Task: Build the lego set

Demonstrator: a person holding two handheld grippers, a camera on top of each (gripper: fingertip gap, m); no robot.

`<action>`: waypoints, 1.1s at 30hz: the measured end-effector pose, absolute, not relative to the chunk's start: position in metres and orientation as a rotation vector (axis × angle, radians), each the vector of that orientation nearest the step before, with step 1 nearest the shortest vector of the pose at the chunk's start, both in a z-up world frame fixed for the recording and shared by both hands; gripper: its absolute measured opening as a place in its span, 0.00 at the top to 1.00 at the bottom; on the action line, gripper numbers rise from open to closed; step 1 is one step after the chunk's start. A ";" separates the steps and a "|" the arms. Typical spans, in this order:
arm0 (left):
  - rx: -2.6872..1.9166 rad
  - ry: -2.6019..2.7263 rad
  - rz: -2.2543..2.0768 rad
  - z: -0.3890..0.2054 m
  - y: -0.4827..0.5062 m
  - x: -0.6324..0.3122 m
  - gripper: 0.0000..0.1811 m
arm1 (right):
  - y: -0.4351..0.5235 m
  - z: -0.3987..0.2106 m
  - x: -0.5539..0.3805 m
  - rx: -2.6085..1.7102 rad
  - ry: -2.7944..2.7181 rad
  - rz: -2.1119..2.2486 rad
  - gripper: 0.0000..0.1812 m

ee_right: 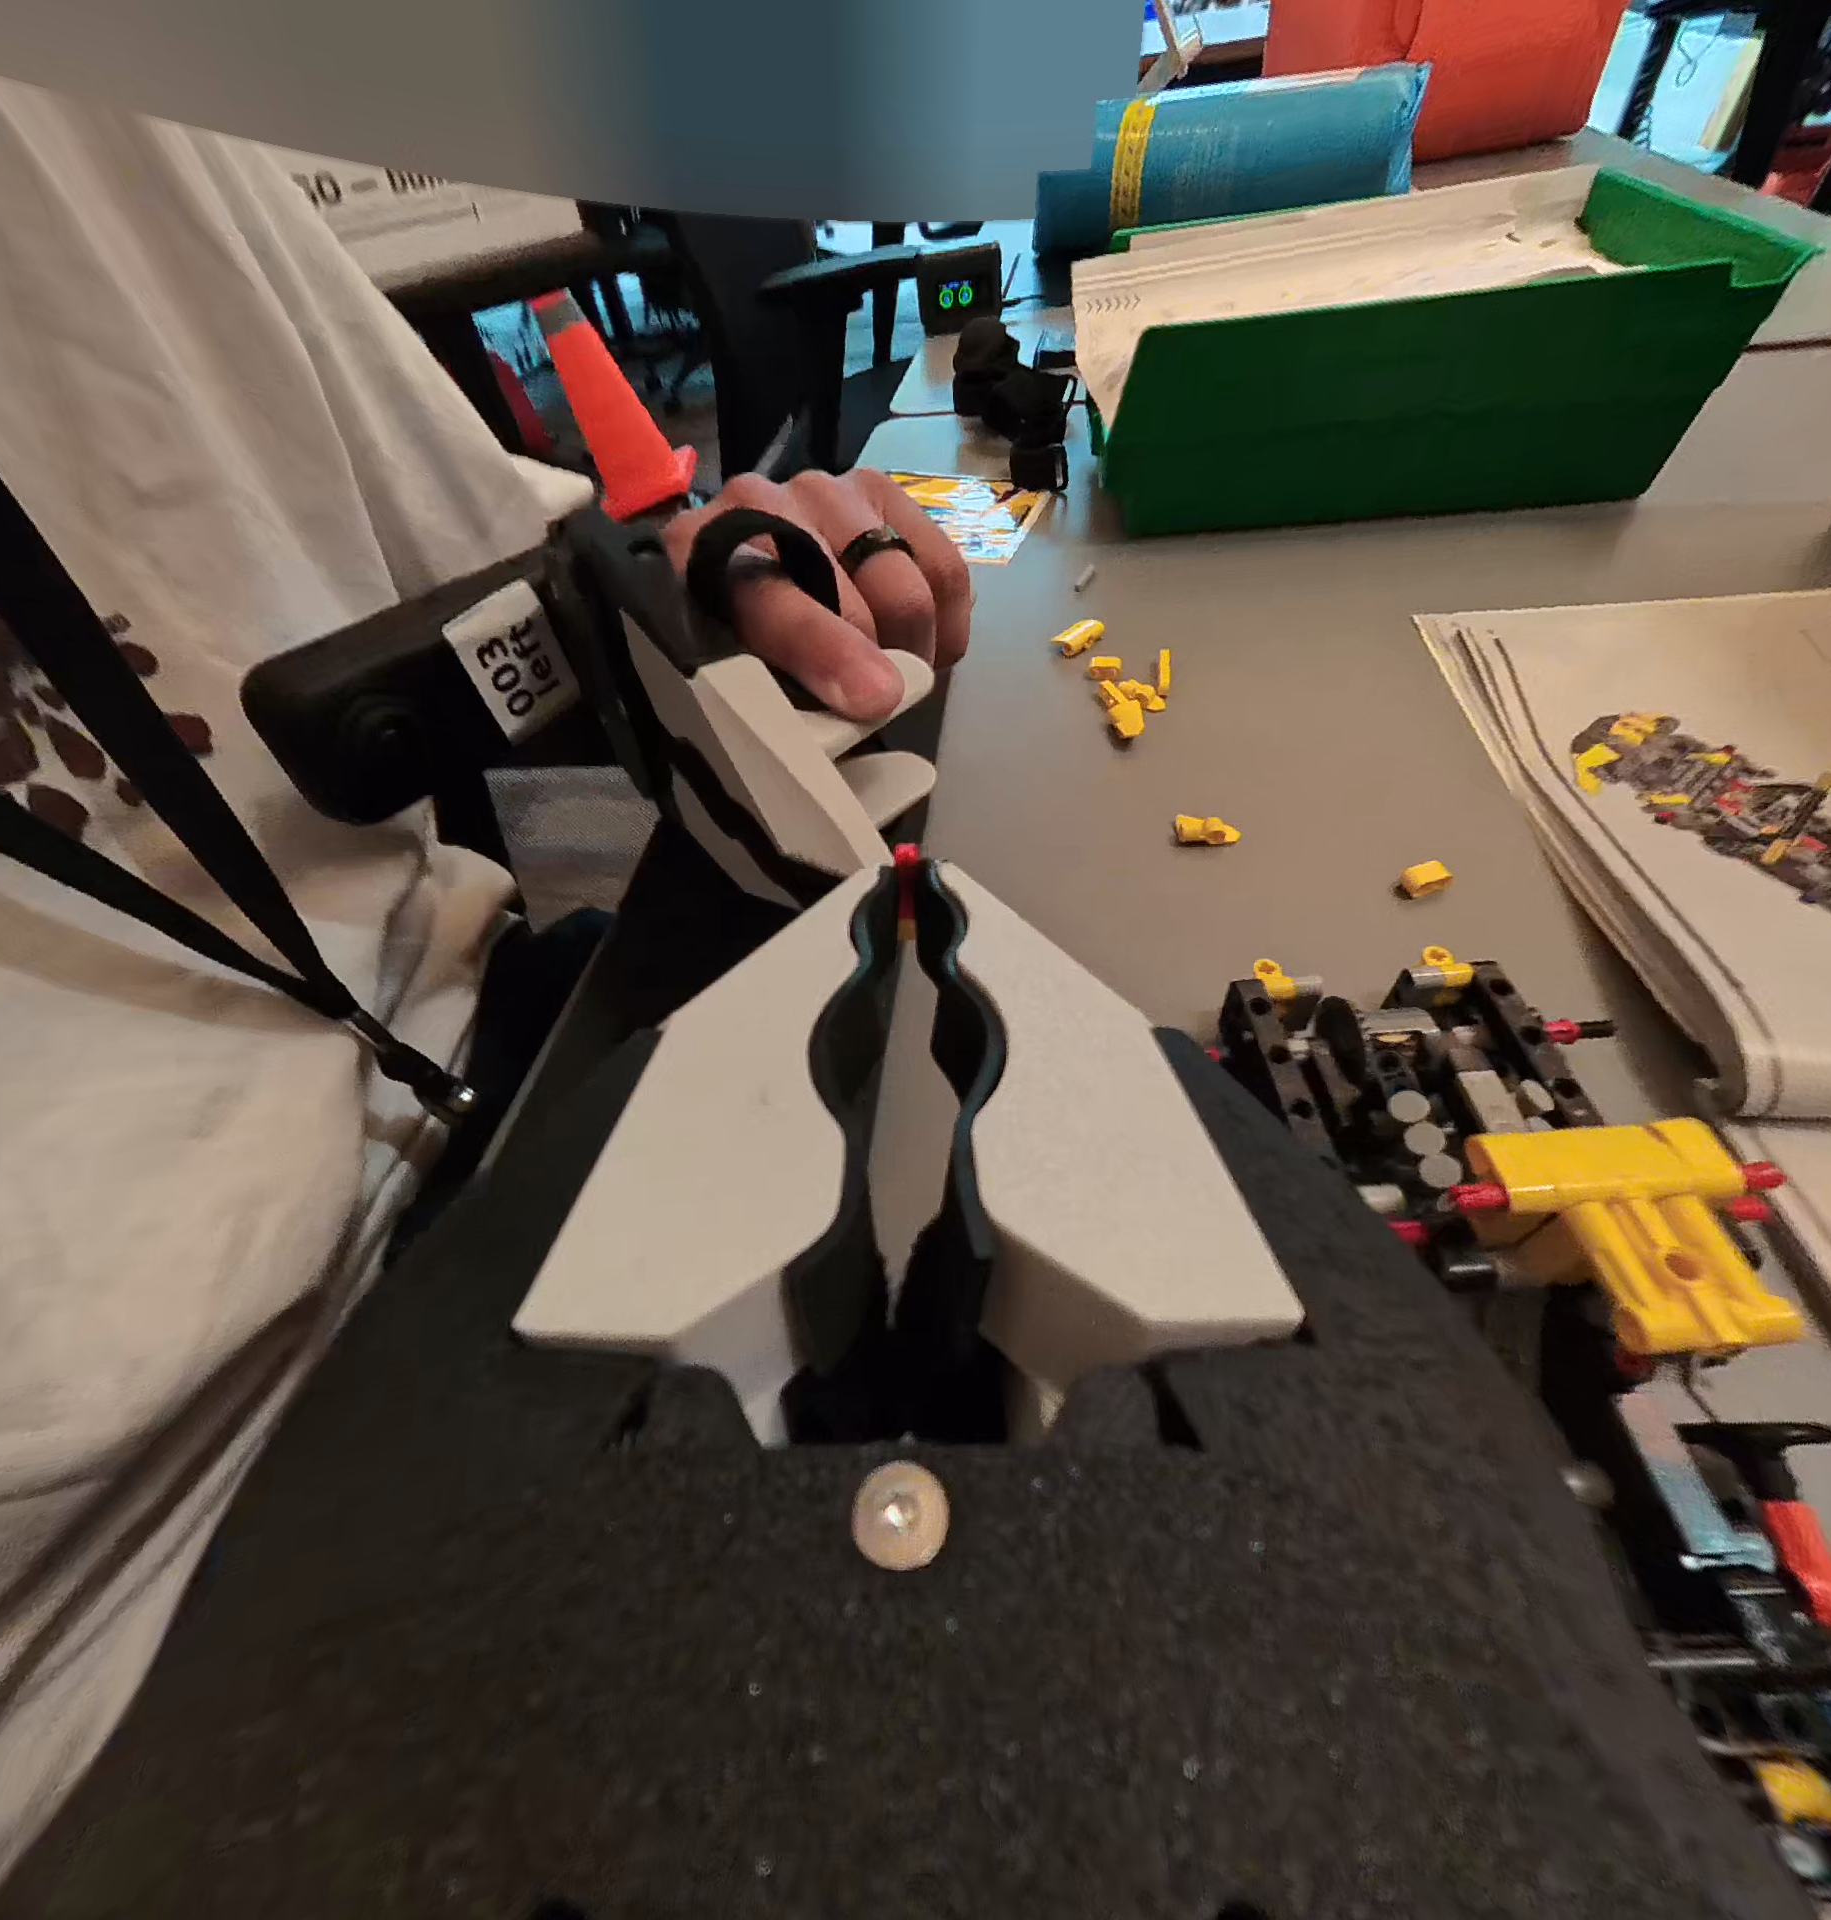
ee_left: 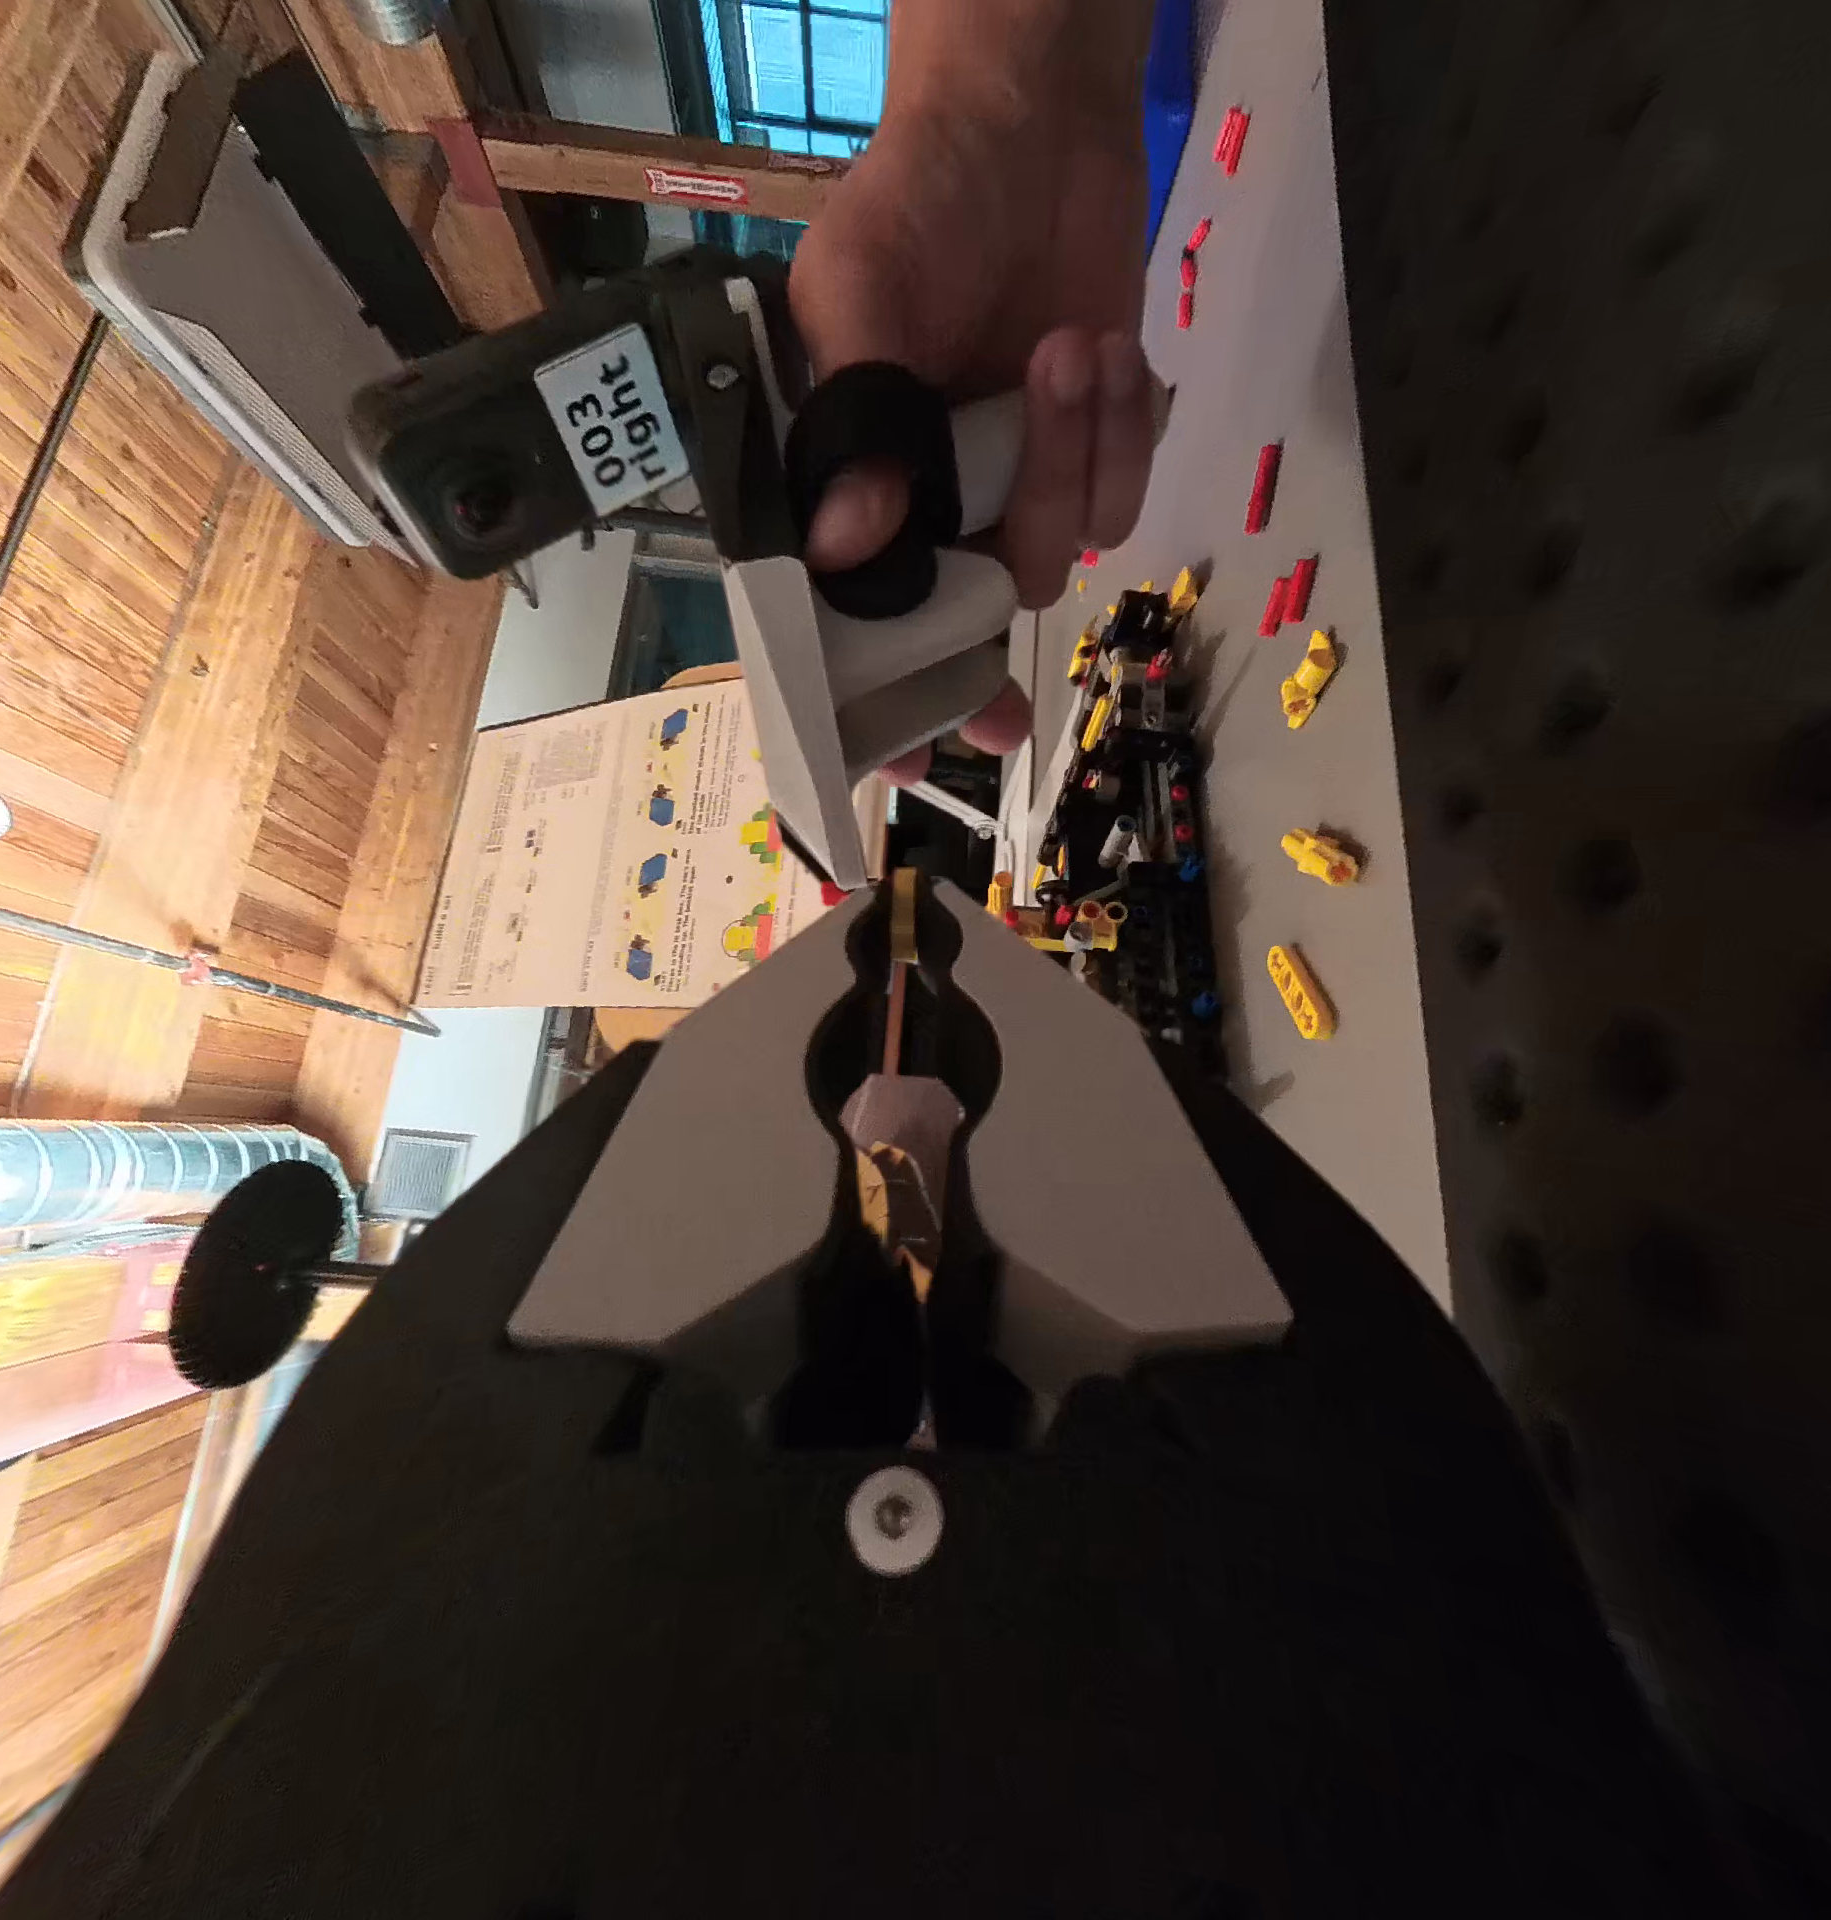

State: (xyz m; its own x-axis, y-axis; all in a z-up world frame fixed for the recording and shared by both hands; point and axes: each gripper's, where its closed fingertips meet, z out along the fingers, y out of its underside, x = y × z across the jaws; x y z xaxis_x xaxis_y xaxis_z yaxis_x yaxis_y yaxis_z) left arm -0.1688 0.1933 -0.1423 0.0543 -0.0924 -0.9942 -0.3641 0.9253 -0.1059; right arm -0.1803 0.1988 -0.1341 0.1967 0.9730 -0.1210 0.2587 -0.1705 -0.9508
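Gripping a small yellow piece [ee_left: 903, 914] at its very tips, the left gripper [ee_left: 903, 896] has its jaws nearly together, the piece standing edge-on between them. Right gripper [ee_right: 906, 878] likewise pinched almost closed, on a thin red pin [ee_right: 906, 883] whose head pokes just past the fingertips. Both tools held up above the table, tips meeting: in the left wrist view the red pin [ee_left: 833, 894] sits just beside the yellow piece, at the end of the right gripper's pale fingers [ee_left: 786, 748]. A hand [ee_left: 984, 312] works that tool's trigger through a black loop. In the right wrist view the other hand [ee_right: 849, 613], wearing a dark ring, holds the left tool. Partly built lego model [ee_right: 1430, 1081], black frame with grey, red and yellow parts, lies on the grey table [ee_right: 1254, 582] near the right tool, beside an open instruction booklet [ee_right: 1669, 790]. Loose yellow connectors [ee_right: 1124, 691] scattered further out on the table; red pieces [ee_left: 1262, 488] lie in a loose row beyond the model in the left wrist view. Green bin [ee_right: 1410, 416] holding papers at the far side of the table.
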 end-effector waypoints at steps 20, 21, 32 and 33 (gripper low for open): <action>-0.713 1.599 -0.306 -0.151 0.194 -0.170 0.98 | 0.204 -0.145 -0.180 -1.792 -0.707 1.616 0.98; -0.726 1.605 -0.313 -0.152 0.195 -0.170 0.98 | 0.205 -0.146 -0.180 -1.799 -0.696 1.619 0.98; -0.651 1.657 -0.142 -0.165 0.201 -0.167 0.98 | 0.210 -0.160 -0.176 -1.914 -0.618 1.686 0.99; -0.657 1.654 -0.153 -0.164 0.201 -0.167 0.98 | 0.210 -0.159 -0.176 -1.906 -0.612 1.700 0.99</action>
